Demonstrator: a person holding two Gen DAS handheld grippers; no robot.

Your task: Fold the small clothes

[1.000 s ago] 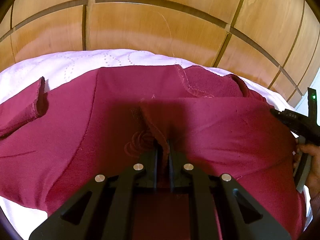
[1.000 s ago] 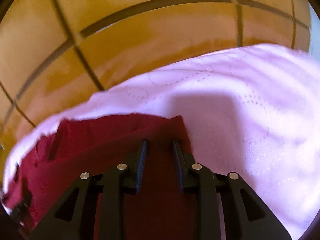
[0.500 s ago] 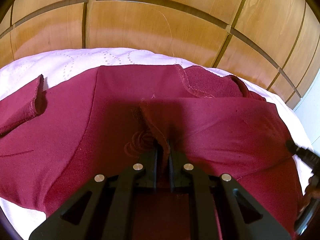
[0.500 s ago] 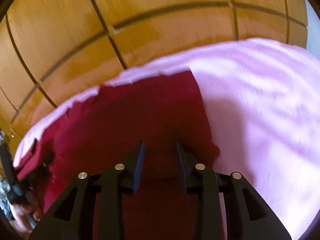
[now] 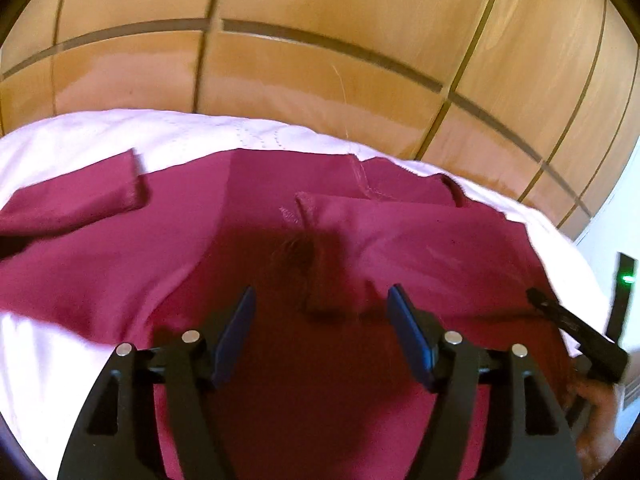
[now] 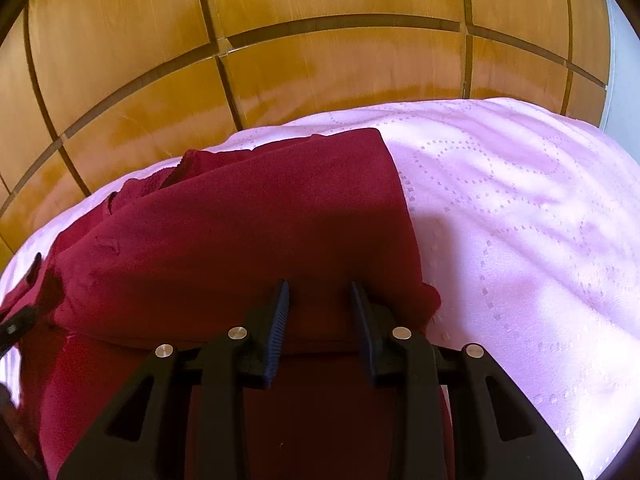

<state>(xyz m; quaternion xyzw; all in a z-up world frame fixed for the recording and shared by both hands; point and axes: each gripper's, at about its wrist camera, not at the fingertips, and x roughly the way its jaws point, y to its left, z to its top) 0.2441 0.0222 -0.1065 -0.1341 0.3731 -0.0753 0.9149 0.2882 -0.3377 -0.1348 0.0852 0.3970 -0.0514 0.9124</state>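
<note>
Maroon garment edge beside pink bedsheet

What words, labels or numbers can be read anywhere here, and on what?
None can be read.
The maroon garment has a dark chest motif, too blurred to read.
The right gripper shows only a green light, no text.

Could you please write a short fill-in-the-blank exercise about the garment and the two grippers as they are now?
1. The garment on the bedspread is dark ____.
2. The left gripper has its jaws ____, holding nothing.
3. Behind the bed stand panels made of ____.
4. The bedspread is pale ____.

Missing words: red; open; wood; pink
</note>
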